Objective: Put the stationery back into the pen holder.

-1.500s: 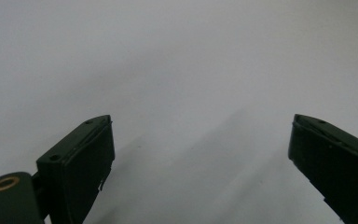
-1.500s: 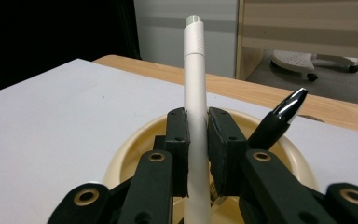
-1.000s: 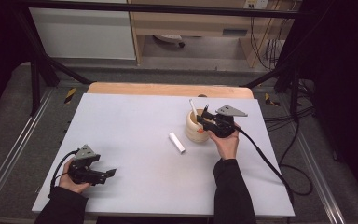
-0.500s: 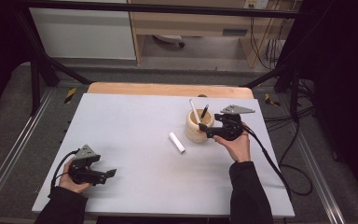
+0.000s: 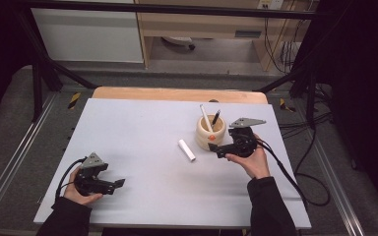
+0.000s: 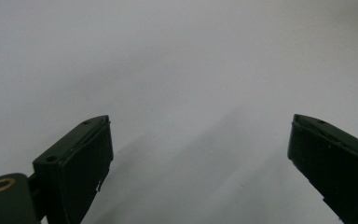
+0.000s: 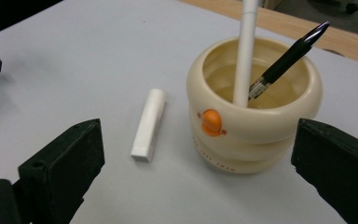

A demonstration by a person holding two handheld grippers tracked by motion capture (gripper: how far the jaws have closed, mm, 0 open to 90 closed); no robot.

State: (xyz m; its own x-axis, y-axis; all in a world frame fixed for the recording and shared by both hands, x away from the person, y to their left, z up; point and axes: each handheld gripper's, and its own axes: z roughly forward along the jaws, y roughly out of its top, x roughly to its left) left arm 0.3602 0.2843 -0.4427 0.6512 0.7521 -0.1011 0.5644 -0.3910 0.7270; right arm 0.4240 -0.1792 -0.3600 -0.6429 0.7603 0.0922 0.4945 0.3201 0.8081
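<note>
A cream ribbed pen holder [image 5: 211, 132] [image 7: 254, 107] with an orange knob stands right of the table's middle. It holds a white pen [image 7: 246, 51] and a black pen [image 7: 289, 53], both upright and leaning. A short white stick [image 5: 187, 150] [image 7: 148, 124] lies flat just left of the holder. My right gripper [image 5: 215, 149] [image 7: 196, 172] is open, close in front of the holder, with nothing between its jaws. My left gripper [image 5: 117, 183] [image 6: 200, 163] rests open at the front left over bare table.
The white tabletop [image 5: 138, 128] has a wooden strip [image 5: 177, 94] along its far edge. Cables [image 5: 295, 172] trail off the right side. Metal rails [image 5: 10, 157] run along both sides of the table.
My right gripper has drawn back from the pen holder toward the person and dropped lower. The left gripper has stayed put.
</note>
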